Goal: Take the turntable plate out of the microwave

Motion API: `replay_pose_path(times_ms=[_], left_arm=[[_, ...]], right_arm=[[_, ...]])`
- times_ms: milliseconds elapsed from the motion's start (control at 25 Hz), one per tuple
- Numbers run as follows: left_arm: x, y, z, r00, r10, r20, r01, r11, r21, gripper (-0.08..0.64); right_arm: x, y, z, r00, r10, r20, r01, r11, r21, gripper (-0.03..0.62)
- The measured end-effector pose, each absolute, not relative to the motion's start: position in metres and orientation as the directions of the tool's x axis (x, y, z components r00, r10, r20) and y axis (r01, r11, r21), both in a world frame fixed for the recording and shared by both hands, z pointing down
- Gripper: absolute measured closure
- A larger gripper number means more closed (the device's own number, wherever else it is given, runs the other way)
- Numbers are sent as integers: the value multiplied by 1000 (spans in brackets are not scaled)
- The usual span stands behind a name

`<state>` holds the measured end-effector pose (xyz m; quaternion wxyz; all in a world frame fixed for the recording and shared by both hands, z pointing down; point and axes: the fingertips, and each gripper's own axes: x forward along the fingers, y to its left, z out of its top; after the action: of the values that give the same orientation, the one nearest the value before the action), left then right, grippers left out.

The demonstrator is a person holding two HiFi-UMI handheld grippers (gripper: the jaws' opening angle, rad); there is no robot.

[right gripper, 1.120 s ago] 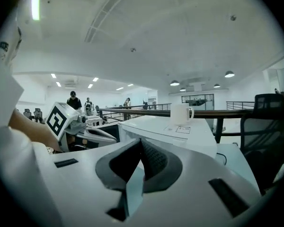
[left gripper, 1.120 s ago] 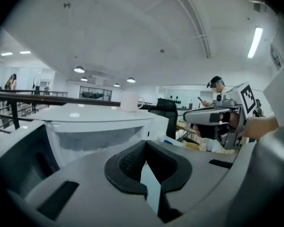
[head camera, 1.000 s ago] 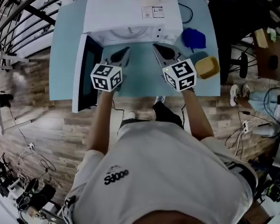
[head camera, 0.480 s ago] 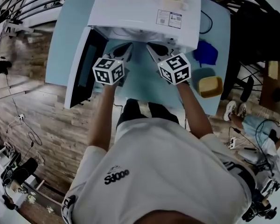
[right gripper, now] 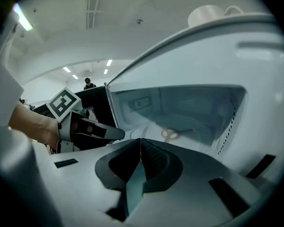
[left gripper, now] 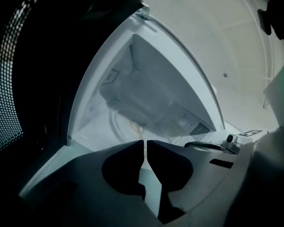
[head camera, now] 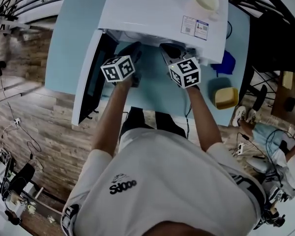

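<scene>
The white microwave [head camera: 157,9] stands on the light-blue table with its door [head camera: 91,77] swung open to the left. Inside, the glass turntable plate [left gripper: 125,131] [right gripper: 154,126] lies flat on the cavity floor over its hub. Both grippers are side by side just in front of the opening, pointing into it. My left gripper [head camera: 133,47] [left gripper: 144,143] is shut with nothing between its jaws. My right gripper [head camera: 168,47] [right gripper: 140,140] is shut and empty too. Neither touches the plate. In the right gripper view the left gripper [right gripper: 92,129] shows at the left.
A white mug [head camera: 206,1] [right gripper: 208,14] stands on top of the microwave. To its right on the table lie a blue cloth [head camera: 225,63] and a yellow container [head camera: 225,97]. The table's [head camera: 73,43] front edge runs just below the grippers.
Both grippers have moved forward and down, from over the table up to the mouth of the microwave. The left one has rolled. Both stayed shut.
</scene>
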<state>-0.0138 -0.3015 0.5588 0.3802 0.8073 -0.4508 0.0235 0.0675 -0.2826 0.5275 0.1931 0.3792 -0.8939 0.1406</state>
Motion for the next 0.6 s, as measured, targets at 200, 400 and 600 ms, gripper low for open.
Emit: replay_pose_path(times_ms=[200,400,600], left_arm=[[-15,-316,573,601,-714,359,-710,-271,649,393],[-9,-333,585,577,-731,365,-703,-217,677,345],[-10,-349,591,533,-758,376,-703,-149,696,314]], right_arm=[[67,-300,542,-615,-621,485,-752,647,-125,524],[63,-301,562,-595,-599,536,-747,658,-94,454],[64,-300,571,-601,-587,542,-750,648,-129,451]])
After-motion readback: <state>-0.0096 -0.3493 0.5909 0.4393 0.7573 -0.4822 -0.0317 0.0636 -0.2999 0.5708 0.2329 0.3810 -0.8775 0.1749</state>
